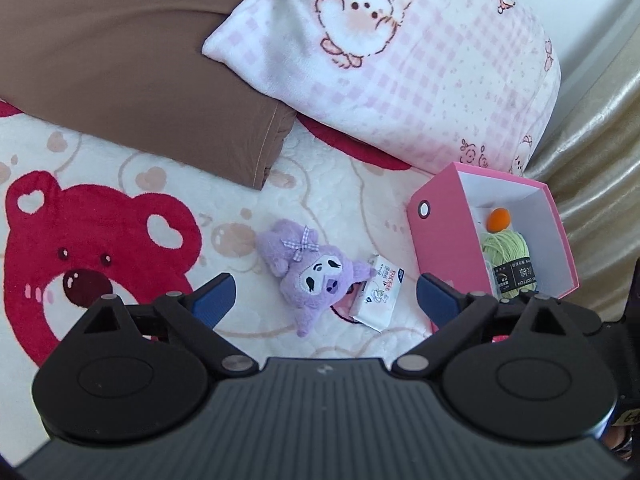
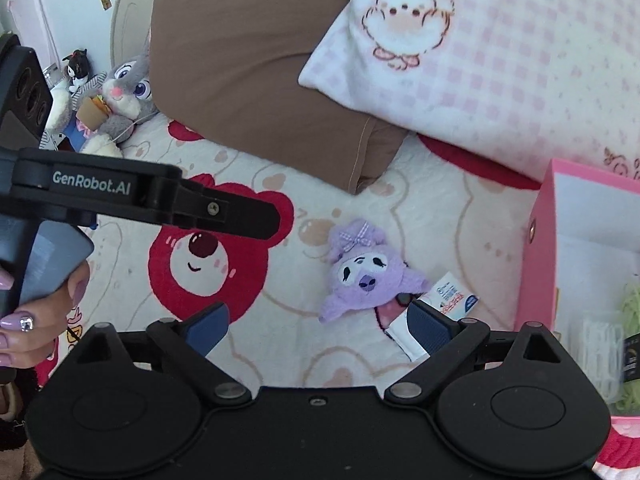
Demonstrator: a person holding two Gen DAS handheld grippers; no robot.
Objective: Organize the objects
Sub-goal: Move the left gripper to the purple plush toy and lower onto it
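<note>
A purple plush toy (image 1: 312, 274) with a checked bow lies on the bear-print blanket (image 1: 120, 208); it also shows in the right wrist view (image 2: 366, 276). A white tissue packet (image 1: 378, 298) lies against its right side, also seen from the right wrist (image 2: 452, 300). A pink box (image 1: 448, 240) stands open to the right, holding green yarn (image 1: 506, 252) and an orange ball (image 1: 498, 217). My left gripper (image 1: 324, 300) is open above the blanket, the toy between its fingers' line. My right gripper (image 2: 320, 326) is open just short of the toy, its right finger over the packet.
A brown pillow (image 1: 132, 60) and a pink checked pillow (image 1: 400, 60) lie at the back. A grey rabbit plush (image 2: 124, 92) and small toys sit at the far left. The left gripper's body (image 2: 120, 192) and the hand holding it cross the right wrist view. The pink box (image 2: 542, 248) borders the right.
</note>
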